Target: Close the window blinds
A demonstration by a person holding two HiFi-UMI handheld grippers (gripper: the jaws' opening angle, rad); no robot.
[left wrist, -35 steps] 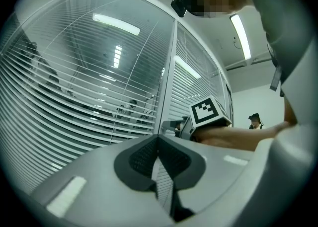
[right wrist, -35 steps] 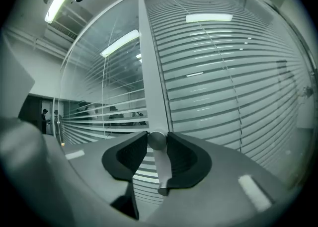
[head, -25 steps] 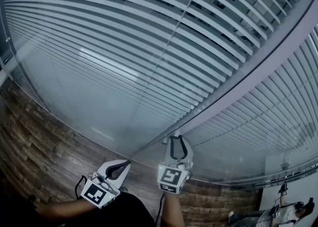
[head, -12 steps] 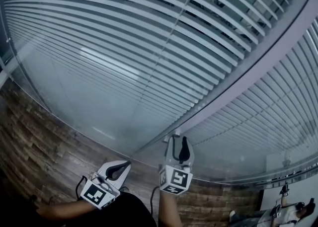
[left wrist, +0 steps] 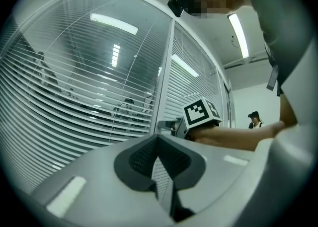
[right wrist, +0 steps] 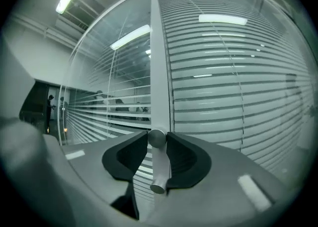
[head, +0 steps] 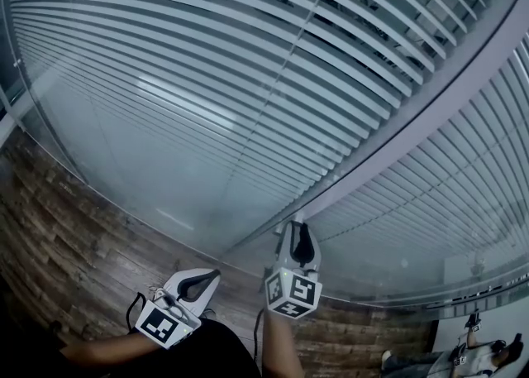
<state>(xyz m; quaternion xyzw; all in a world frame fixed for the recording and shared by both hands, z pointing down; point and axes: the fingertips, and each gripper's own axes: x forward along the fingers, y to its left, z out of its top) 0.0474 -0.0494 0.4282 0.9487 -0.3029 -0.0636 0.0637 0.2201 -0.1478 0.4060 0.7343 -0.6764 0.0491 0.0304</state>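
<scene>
Slatted window blinds [head: 248, 78] sit behind glass on both sides of a grey frame post [head: 397, 136]. A short metal tilt knob [right wrist: 158, 164] sticks out from the post's lower end. My right gripper [head: 299, 232] reaches up to it. In the right gripper view the jaws are closing, and both pads [right wrist: 176, 159] touch the knob between them at the right gripper [right wrist: 157, 139]. My left gripper [head: 211, 275] hangs lower left, shut and holding nothing. The left gripper view shows the left gripper [left wrist: 158, 139] with its tips together and the right gripper's marker cube [left wrist: 198, 116] beyond.
Dark wooden flooring [head: 58, 227] runs along the foot of the glass wall. A person [head: 488, 351] stands at the far lower right and shows again as a person [left wrist: 255, 120] in the left gripper view. Ceiling lights reflect in the glass [right wrist: 222, 20].
My right gripper has twisted about the knob, its marker cube turning to a new face, and has edged slightly upward. The left gripper has stayed in place.
</scene>
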